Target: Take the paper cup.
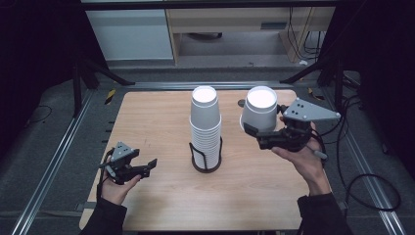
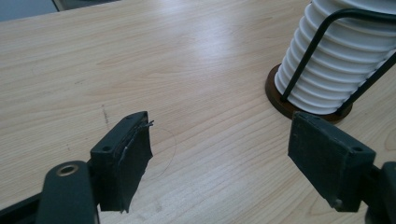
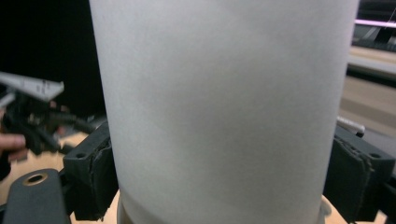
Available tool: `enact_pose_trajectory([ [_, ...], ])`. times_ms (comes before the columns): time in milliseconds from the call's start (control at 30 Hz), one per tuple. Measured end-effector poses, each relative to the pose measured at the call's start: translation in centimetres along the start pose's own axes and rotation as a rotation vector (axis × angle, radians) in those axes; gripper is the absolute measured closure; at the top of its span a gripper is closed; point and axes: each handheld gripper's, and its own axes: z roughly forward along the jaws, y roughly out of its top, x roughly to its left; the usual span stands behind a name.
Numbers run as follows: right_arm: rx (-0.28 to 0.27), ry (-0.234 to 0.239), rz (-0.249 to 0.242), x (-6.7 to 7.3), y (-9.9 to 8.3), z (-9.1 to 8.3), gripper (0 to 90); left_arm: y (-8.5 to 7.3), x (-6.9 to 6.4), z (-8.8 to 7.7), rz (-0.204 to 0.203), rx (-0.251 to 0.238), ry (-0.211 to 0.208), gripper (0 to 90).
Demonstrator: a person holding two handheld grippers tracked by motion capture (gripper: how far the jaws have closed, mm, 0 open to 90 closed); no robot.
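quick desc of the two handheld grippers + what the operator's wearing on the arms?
Both are black two-jaw units with flat rectangular pads. The left gripper has a small grey plate on top; its pads are wrapped in frayed black tape, with a brass-ringed hole on the arm behind. The right gripper carries a larger grey three-cornered plate with dark dots and trails black cable. Sleeves are dark.

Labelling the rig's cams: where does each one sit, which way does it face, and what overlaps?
High view: above the person's side, looking forward and down on the table; both forearms, left gripper and right gripper show.
Left gripper view: rides the left gripper, looking past its open jaws at the cup stack.
Right gripper view: rides the right gripper, whose jaws clamp the single cup.
Shared: high and left gripper views both show the cup stack.
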Motion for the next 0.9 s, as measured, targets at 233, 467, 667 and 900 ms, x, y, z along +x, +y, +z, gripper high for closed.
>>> enact_pose_trajectory([
  [233, 0.059, 0.046, 0.014, 0.1, -3.1, -0.2, 12.5, 0.1, -0.4, 0.0, 0.01, 0.001, -0.015, 20.5],
  [467, 0.102, 0.096, 0.012, 0.9, -5.0, 0.5, 12.5, 0.3, -0.8, -0.1, 0.025, 0.0, -0.03, 20.5],
  [667, 0.147, 0.16, -0.014, 2.1, -6.2, 1.7, 12.5, 0.5, -1.2, -0.2, 0.042, 0.002, -0.06, 20.4],
  [900, 0.205, 0.243, -0.03, 3.6, -7.7, 3.6, 12.5, 1.0, -1.8, -0.6, 0.058, -0.01, -0.101, 20.4],
])
